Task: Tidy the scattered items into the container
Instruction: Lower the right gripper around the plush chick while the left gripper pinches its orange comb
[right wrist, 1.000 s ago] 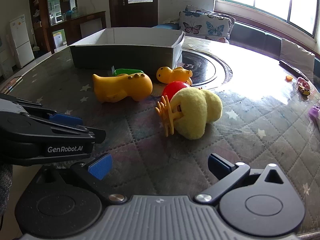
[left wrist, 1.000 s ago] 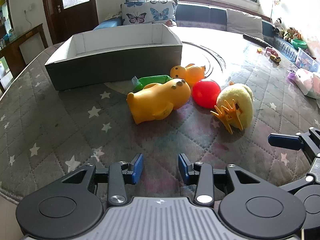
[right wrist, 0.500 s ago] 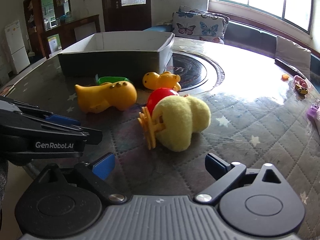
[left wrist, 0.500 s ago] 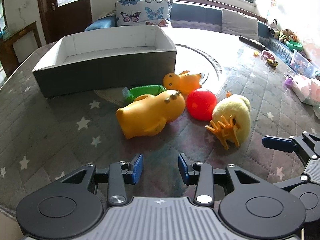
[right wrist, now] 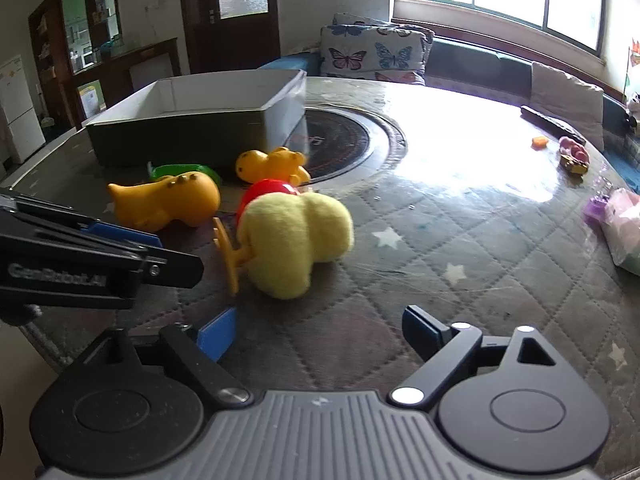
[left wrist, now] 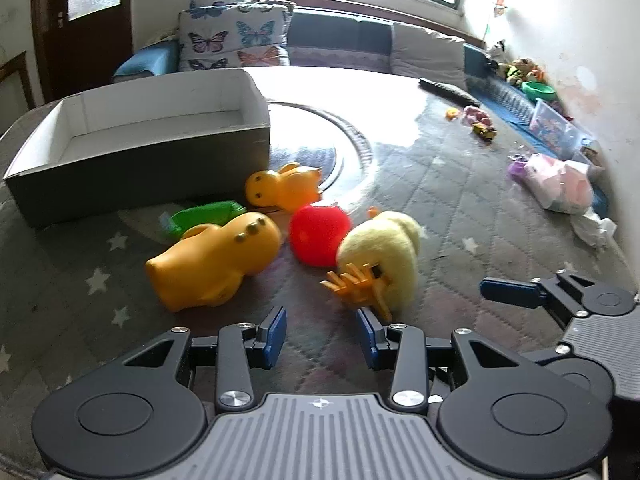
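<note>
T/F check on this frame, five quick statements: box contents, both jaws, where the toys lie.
1. The grey box holds no toys. True.
2. The right gripper is shut on the plush chick. False: its jaws are open and the chick lies on the table ahead of them.
3. The red ball lies between the small yellow duck and the plush chick. True.
4. The green toy is inside the box. False: it lies on the table in front of the box.
5. The left gripper is open and holds nothing. True.
</note>
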Available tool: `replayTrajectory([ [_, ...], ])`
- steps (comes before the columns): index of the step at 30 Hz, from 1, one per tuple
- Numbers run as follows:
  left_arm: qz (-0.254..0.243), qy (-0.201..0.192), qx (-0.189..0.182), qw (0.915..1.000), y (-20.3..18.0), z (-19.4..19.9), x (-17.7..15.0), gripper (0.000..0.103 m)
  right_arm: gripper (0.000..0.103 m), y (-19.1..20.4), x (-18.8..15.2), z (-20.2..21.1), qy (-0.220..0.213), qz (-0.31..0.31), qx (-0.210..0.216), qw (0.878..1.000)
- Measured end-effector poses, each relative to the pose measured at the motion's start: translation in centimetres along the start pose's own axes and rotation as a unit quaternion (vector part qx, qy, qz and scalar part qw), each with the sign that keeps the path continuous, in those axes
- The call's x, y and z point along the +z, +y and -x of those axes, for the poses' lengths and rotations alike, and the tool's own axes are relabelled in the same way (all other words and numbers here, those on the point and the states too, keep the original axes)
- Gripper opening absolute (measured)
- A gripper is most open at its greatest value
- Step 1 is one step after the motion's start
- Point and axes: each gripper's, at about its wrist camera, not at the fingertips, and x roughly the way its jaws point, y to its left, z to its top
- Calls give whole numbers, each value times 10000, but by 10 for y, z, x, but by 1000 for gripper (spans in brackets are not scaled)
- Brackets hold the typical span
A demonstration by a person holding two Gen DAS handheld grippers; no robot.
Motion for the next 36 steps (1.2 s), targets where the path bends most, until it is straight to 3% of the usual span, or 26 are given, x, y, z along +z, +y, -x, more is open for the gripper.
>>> replayTrajectory([
  [6,-55,-6,-187,9998,-6,-6,7,41,67,0,3,-7,0,27,285,9996],
  [9,-50,23,-160,9999,-6,-10,9,41,63,0,5,-10,0,45,429,9991],
  [18,74,88,117,9999,9,-21,15,40,63,15,8,-4,-240,385,844,9954],
  [24,200,65,192,9996,19,-24,19,39,64,3,11,4,-259,324,675,9969],
  [28,220,72,130,9996,22,-26,20,37,73,-6,16,4,-289,339,493,9978],
  [36,263,168,-80,9995,24,-29,18,35,73,-9,25,-8,-357,459,622,9964],
])
